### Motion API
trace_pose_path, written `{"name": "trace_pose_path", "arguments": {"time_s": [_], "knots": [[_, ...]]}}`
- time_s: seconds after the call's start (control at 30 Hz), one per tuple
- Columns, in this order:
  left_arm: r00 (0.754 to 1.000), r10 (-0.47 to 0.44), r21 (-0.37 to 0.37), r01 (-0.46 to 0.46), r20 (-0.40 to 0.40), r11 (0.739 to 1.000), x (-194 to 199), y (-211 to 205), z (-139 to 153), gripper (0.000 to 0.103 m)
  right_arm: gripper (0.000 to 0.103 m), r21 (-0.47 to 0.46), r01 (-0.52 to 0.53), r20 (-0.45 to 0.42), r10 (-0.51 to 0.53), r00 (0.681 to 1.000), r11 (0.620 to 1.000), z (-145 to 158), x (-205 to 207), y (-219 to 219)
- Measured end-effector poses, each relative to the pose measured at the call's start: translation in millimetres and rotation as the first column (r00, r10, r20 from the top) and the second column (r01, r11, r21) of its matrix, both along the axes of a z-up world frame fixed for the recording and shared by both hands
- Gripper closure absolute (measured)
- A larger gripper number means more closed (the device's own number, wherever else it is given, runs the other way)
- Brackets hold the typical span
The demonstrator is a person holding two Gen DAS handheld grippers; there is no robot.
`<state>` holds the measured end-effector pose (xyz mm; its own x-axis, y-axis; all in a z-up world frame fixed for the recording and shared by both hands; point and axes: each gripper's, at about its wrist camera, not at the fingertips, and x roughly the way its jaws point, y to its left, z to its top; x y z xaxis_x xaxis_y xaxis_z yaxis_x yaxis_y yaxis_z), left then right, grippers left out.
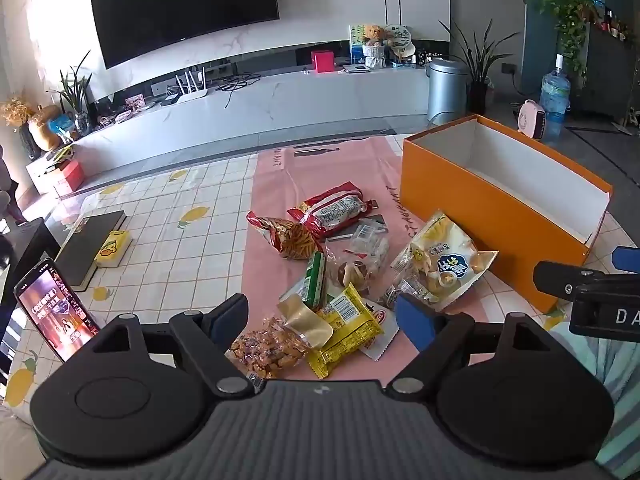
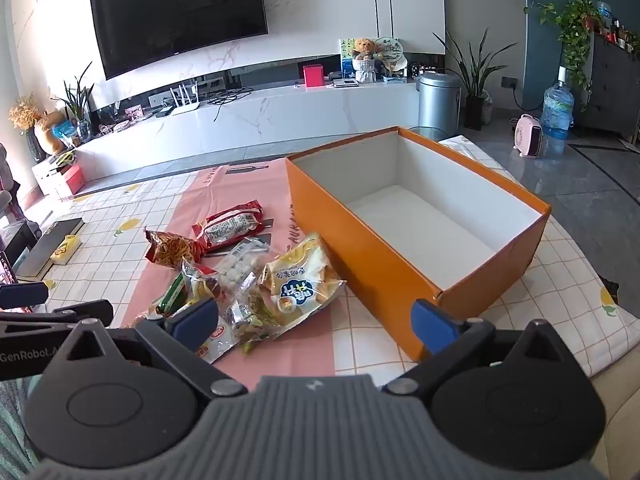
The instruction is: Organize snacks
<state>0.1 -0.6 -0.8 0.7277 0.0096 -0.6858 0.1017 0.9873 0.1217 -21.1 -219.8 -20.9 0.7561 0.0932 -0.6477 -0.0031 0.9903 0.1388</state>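
Note:
Several snack packets lie in a heap on the pink cloth [image 1: 280,184]: a red packet [image 1: 330,210], an orange-red packet [image 1: 286,236], a green bar [image 1: 314,280], a yellow packet [image 1: 344,320], a bag of nuts [image 1: 268,350] and a pale yellow bun bag [image 1: 438,260]. An empty orange box [image 1: 496,208] with a white inside stands to their right. My left gripper [image 1: 322,320] is open and empty, above the near end of the heap. My right gripper [image 2: 316,322] is open and empty, between the bun bag [image 2: 298,280] and the box [image 2: 384,256].
A phone [image 1: 56,312] with a lit screen stands at the left. A dark book [image 1: 92,244] with a small yellow box [image 1: 112,248] lies beyond it. The table's near right edge [image 2: 608,344] drops off beside the box. A TV unit lies beyond the table.

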Motion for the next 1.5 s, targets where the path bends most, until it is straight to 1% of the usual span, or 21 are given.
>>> {"name": "trace_pose_path", "arguments": {"time_s": [0.13,0.17,0.27,0.3,0.5,0.7,1.0,1.27,1.5], "knots": [[1.0,-0.008,0.017,0.008,0.001,1.0,1.6,-1.2,-1.9,0.006,0.004,-0.015,-0.001,-0.001,0.001,1.0,1.0,-1.4,0.0,-0.5],[1.0,0.012,0.002,-0.012,0.025,1.0,-3.5,1.8,-1.6,0.006,0.004,-0.018,-0.003,-0.002,0.003,1.0,1.0,-1.8,-1.2,1.8],[1.0,0.013,-0.016,-0.013,0.019,1.0,-4.1,4.9,-1.2,0.008,0.004,-0.028,-0.009,-0.001,0.009,1.0,1.0,-4.5,-0.1,5.7],[1.0,0.021,-0.025,-0.021,0.008,0.999,2.0,6.6,-2.2,0.008,0.004,-0.038,-0.011,0.003,0.012,1.0,0.999,-4.9,-0.2,7.4],[0.999,0.044,-0.046,-0.044,0.009,0.998,1.0,13.4,1.5,0.008,0.004,-0.078,-0.025,0.005,0.025,1.0,0.997,-5.0,0.6,14.9],[0.999,0.047,-0.061,-0.047,0.002,0.997,1.9,18.2,1.2,0.008,0.004,-0.083,-0.013,-0.008,0.013,1.0,0.996,-5.3,2.4,19.3],[0.999,0.042,-0.066,-0.043,-0.007,0.997,5.6,23.1,0.3,0.008,0.004,-0.096,0.012,0.001,-0.012,1.0,0.995,-1.2,3.2,23.8],[0.999,0.039,-0.071,-0.039,-0.009,0.997,6.0,25.3,0.7,0.008,0.004,-0.097,0.014,-0.008,-0.014,1.0,0.995,-1.1,4.2,25.3],[0.998,0.055,-0.075,-0.055,-0.006,0.996,5.1,28.3,1.6,0.008,0.004,-0.1,0.006,-0.015,-0.008,1.0,0.995,-1.9,6.9,28.5]]}}
